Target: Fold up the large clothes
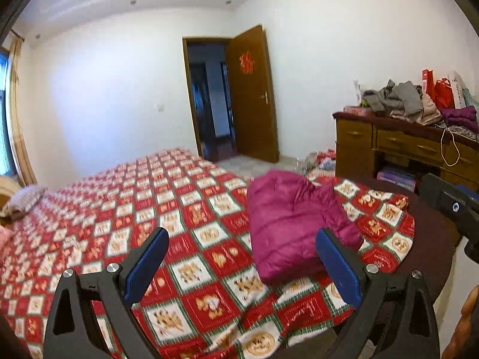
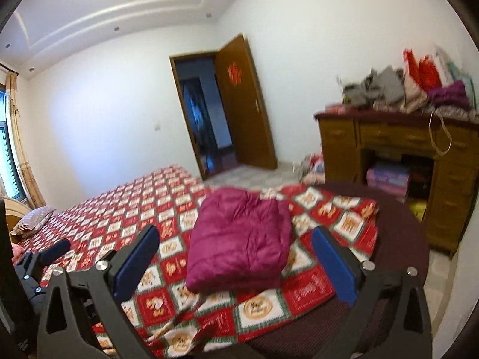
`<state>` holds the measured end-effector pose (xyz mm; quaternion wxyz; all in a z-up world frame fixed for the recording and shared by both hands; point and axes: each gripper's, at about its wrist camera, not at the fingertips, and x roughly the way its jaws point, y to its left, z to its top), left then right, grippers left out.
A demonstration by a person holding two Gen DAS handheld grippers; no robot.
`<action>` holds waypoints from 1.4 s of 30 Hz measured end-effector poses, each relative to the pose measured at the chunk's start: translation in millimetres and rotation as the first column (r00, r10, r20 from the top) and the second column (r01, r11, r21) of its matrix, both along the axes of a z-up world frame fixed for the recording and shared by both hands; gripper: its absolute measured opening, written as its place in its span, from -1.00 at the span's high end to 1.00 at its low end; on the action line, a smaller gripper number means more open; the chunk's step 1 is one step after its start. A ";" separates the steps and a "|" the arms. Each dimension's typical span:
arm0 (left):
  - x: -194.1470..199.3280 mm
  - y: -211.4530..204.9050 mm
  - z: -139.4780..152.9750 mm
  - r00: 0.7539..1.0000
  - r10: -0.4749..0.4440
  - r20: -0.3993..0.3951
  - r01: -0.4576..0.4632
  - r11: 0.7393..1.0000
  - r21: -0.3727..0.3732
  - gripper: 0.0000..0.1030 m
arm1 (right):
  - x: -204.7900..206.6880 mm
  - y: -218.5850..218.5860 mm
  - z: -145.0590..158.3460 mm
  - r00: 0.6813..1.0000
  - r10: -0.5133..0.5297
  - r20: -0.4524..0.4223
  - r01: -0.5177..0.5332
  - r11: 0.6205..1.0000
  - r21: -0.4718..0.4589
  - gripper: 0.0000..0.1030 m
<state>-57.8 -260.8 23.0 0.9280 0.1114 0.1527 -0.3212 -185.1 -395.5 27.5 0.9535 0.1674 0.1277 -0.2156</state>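
One magenta quilted puffer jacket (image 1: 295,224) (image 2: 239,239) lies folded into a thick, roughly rectangular bundle on the red-and-white checked bedspread (image 1: 185,218) (image 2: 167,206), near the foot corner of the bed. Its shell is smooth and slightly glossy, with stitched channels and soft wrinkles; the upper edge is rumpled, the lower edge rounded and plump. The bedspread is printed with cream squares bearing orange figures between red squares, and its corner is bunched over a dark maroon ribbed mattress edge (image 1: 431,239) (image 2: 398,224).

Two grippers are in view. The left gripper (image 1: 242,266) hangs above the bedspread with its two blue, flat, matte pads (image 1: 146,266) spread wide and nothing between them; the jacket sits ahead, towards the right pad. The right gripper (image 2: 235,264) is likewise wide open and holds nothing, the jacket lying ahead between its pads (image 2: 335,266), apart from both. Each has black, angular plastic arms with round silver bolts.

One wooden desk with drawers (image 1: 398,146) (image 2: 389,149) stands against the white wall, heaped with a pile of grey, beige and purple clothes (image 1: 413,104) (image 2: 401,92) and red bags. One brown wooden door (image 1: 251,92) (image 2: 242,101) stands open. One patterned pillow (image 1: 25,199) (image 2: 34,220) rests at the head.
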 end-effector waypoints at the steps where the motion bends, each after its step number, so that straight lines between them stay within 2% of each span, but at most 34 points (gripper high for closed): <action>1: -2.0 0.1 3.6 1.000 -0.001 0.014 0.001 1.000 -0.002 -0.92 | -2.0 0.6 2.9 1.000 -0.008 0.014 0.009 1.000 -0.015 -1.00; 5: -11.8 0.9 17.3 0.998 0.020 0.055 -0.019 1.000 -0.023 -0.92 | -5.1 2.7 9.0 0.999 -0.028 0.037 0.030 0.998 -0.058 -1.00; 9: -19.7 5.2 34.8 0.998 -0.010 0.065 0.016 0.996 -0.092 -0.92 | -9.3 1.8 11.0 0.997 -0.043 0.067 0.048 0.996 -0.078 -1.00; 12: -23.9 3.2 42.1 0.997 -0.015 0.075 0.022 0.994 -0.103 -0.92 | -16.5 2.6 13.6 0.993 -0.064 0.103 0.073 0.993 -0.092 -1.00; 21: -33.3 12.3 40.1 0.994 -0.029 0.108 0.047 0.984 -0.171 -0.92 | -20.2 14.4 17.4 0.981 -0.093 0.170 0.125 0.974 -0.187 -1.00; 25: -32.1 18.2 35.5 0.993 -0.016 0.118 0.041 0.976 -0.214 -0.92 | -19.2 15.9 15.6 0.981 -0.080 0.177 0.113 0.975 -0.190 -1.00; 33: -20.5 17.9 29.4 0.997 -0.009 0.070 0.024 0.978 -0.207 -0.92 | -14.1 14.3 9.5 0.989 -0.064 0.130 0.086 0.981 -0.175 -1.00; 42: -24.4 20.0 29.5 0.996 -0.008 0.092 0.027 0.979 -0.203 -0.92 | -16.0 12.4 10.1 0.989 -0.068 0.134 0.090 0.982 -0.168 -1.00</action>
